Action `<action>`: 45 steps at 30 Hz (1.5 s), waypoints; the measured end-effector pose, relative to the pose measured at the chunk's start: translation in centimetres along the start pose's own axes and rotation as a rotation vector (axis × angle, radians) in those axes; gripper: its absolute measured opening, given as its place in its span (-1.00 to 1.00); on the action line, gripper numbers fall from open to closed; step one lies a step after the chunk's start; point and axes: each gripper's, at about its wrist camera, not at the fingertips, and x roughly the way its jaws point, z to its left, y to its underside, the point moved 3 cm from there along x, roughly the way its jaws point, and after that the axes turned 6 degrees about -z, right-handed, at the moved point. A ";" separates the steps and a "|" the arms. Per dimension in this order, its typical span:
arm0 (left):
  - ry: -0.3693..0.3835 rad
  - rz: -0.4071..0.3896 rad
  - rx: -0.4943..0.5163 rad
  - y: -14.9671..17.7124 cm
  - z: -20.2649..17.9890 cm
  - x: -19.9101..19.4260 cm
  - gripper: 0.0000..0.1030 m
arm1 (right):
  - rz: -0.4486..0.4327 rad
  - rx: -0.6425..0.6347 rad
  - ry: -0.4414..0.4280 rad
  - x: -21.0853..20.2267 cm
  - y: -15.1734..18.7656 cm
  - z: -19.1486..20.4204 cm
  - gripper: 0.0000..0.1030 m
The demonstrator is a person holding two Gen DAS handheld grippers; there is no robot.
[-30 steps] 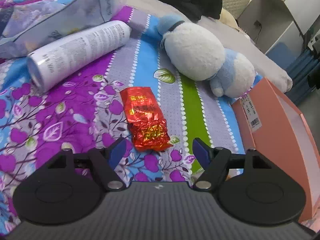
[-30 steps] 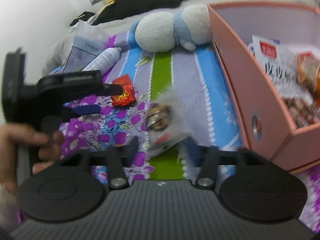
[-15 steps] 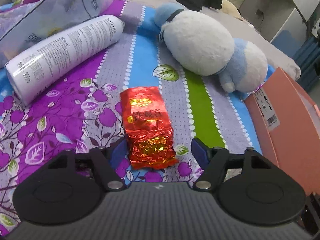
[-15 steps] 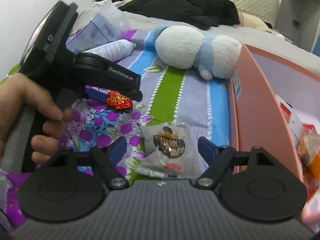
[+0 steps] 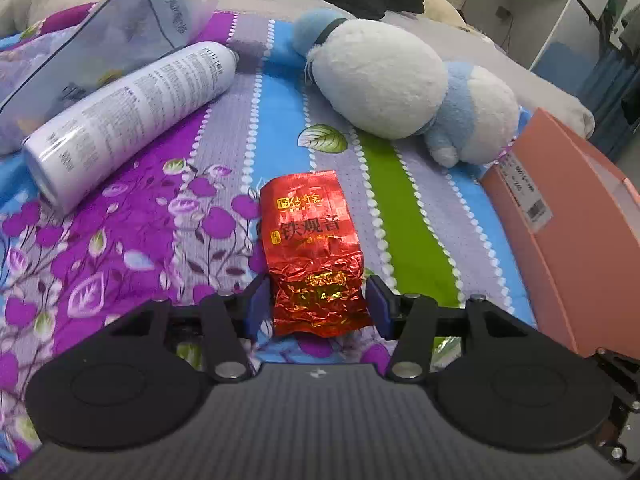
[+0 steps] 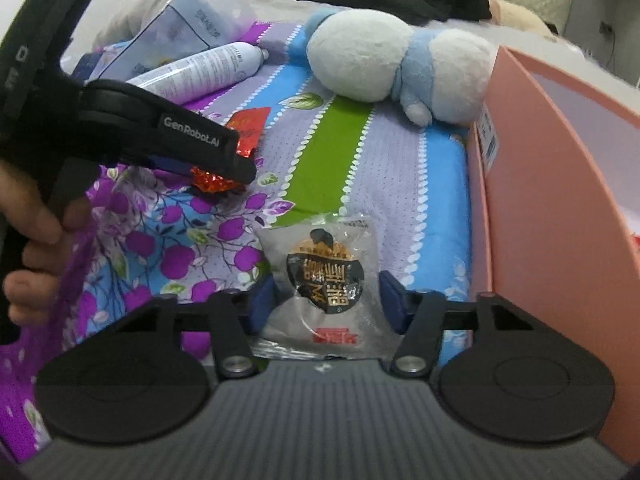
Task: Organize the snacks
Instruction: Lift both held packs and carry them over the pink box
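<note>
Snack packets on the bed: two, one red foil packet [image 5: 316,252] and one silver packet [image 6: 326,280]
Spray cans [image 5: 128,120]: one
Plush toys [image 5: 400,84]: one
Pink boxes [image 6: 560,200]: one
Plastic bags [image 5: 120,36]: one

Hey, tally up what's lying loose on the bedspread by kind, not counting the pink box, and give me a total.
Snack packets: 2, red foil packet, silver packet
Spray cans: 1, white can
Plush toys: 1, blue and white plush
Plastic bags: 1, translucent bag
Total: 5
</note>
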 end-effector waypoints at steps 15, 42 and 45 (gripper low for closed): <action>-0.032 -0.076 -0.057 1.7 -1.1 -10.8 0.11 | -0.081 0.085 -0.054 -6.4 -0.5 1.1 -0.14; 0.070 -0.191 0.008 0.9 -7.8 -27.4 0.12 | -0.266 0.182 -0.017 -21.7 -5.4 -0.5 -0.14; 0.111 -0.204 0.038 0.2 -9.9 -27.6 0.12 | -0.291 0.198 0.003 -22.6 -5.9 -1.7 -0.14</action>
